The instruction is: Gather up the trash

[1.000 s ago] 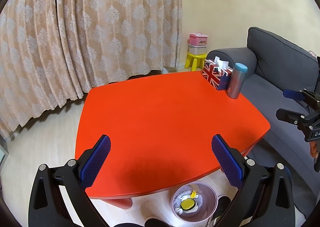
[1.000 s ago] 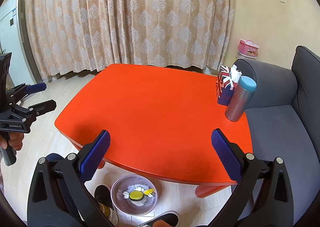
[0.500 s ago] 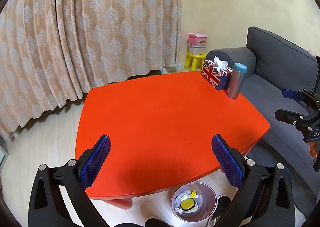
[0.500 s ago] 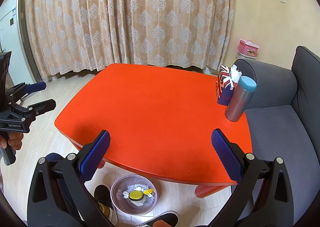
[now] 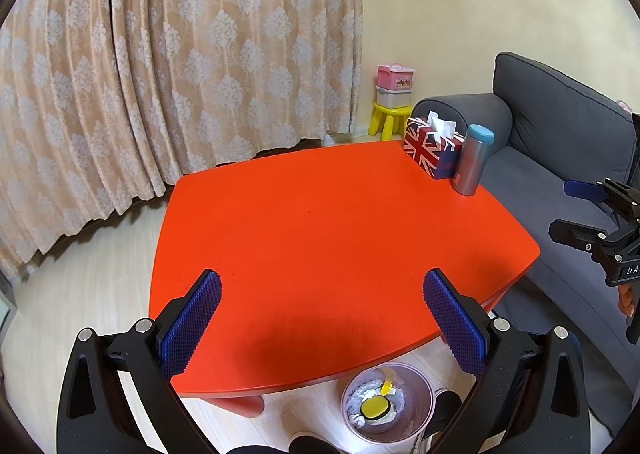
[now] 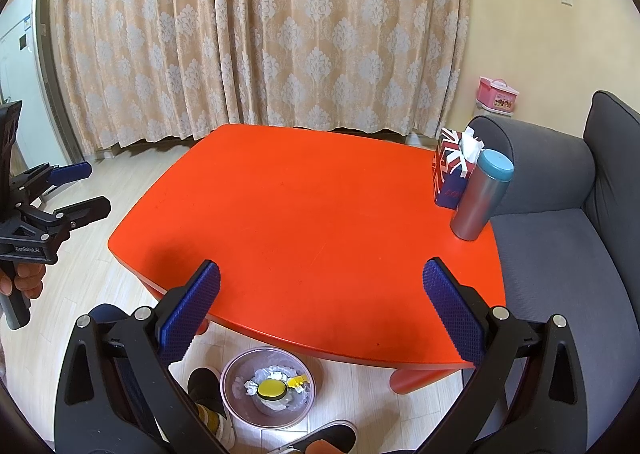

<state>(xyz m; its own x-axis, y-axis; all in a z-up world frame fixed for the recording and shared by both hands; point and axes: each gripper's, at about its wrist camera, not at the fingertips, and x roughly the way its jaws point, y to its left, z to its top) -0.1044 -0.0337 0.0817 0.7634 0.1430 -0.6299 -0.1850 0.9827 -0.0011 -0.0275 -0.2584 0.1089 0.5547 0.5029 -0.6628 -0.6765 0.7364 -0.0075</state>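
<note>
A round pink trash bin (image 5: pixel 385 402) stands on the floor under the near edge of the red table (image 5: pixel 320 213); it holds white crumpled paper and a yellow round item. It also shows in the right wrist view (image 6: pixel 268 386). My left gripper (image 5: pixel 320 318) is open and empty above the table's near edge. My right gripper (image 6: pixel 320 314) is open and empty, also above the near edge. Each gripper shows in the other's view: the right one (image 5: pixel 592 213) over the sofa, the left one (image 6: pixel 60 193) over the floor.
A Union Jack tissue box (image 5: pixel 432 149) and a steel flask with a teal lid (image 5: pixel 472 161) stand at the table's far right corner. A grey sofa (image 5: pixel 560 141) is on the right, curtains (image 5: pixel 180 53) behind, and a yellow stool with boxes (image 5: pixel 390 115) in the corner.
</note>
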